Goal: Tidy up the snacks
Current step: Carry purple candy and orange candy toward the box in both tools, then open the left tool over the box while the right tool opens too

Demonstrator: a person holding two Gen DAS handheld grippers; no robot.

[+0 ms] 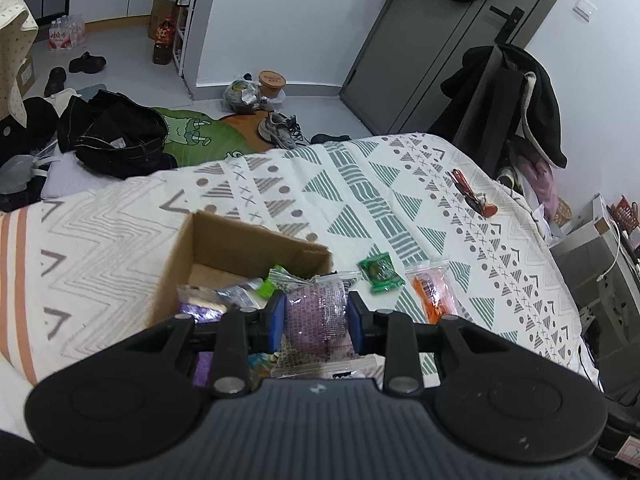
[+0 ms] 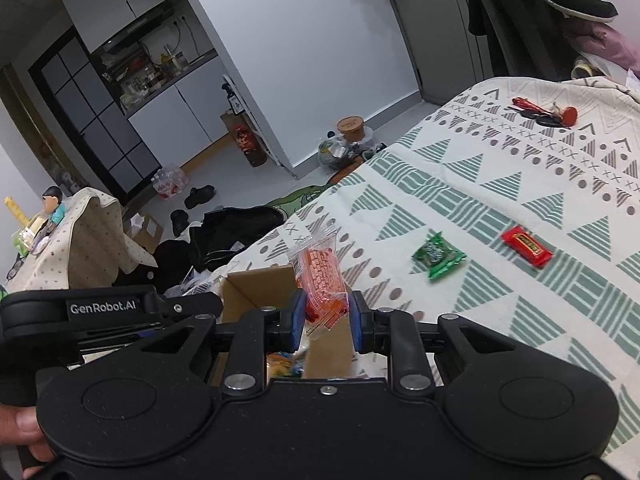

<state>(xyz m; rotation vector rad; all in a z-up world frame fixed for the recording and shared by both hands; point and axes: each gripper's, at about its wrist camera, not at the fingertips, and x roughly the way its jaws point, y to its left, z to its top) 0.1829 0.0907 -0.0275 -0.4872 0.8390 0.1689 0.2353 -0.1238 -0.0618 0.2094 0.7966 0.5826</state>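
Scene: A person is standing at a bed with a patterned cover (image 1: 360, 184), working a handheld gripper in each hand. A cardboard box (image 1: 224, 248) is sitting open on the bed.

Step in hand: Both grippers seem to be carrying wrapped snacks to the box, which is already holding several packets.

Left gripper (image 1: 316, 320): Its blue pads are pressing on either side of a purple snack packet (image 1: 316, 312), so the jaws are clamped on it. The packet is hanging over the near right part of the box.

Right gripper (image 2: 326, 320): The jaws are closed on the lower end of an orange snack packet (image 2: 320, 276). The packet is standing up and leaning away, in front of the box's edge (image 2: 260, 280).

Still on the cover: A green packet (image 2: 438, 256) and a red packet (image 2: 526, 246) are lying apart from each other, well clear of the box, to the right gripper's right.

Also on the bed: A bunch of keys (image 2: 548, 114) is lying near the far edge.

Next move, as a judgement: Each gripper probably needs to come over the box opening and part its jaws so the packet drops inside; then the green and red packets are waiting to be collected.
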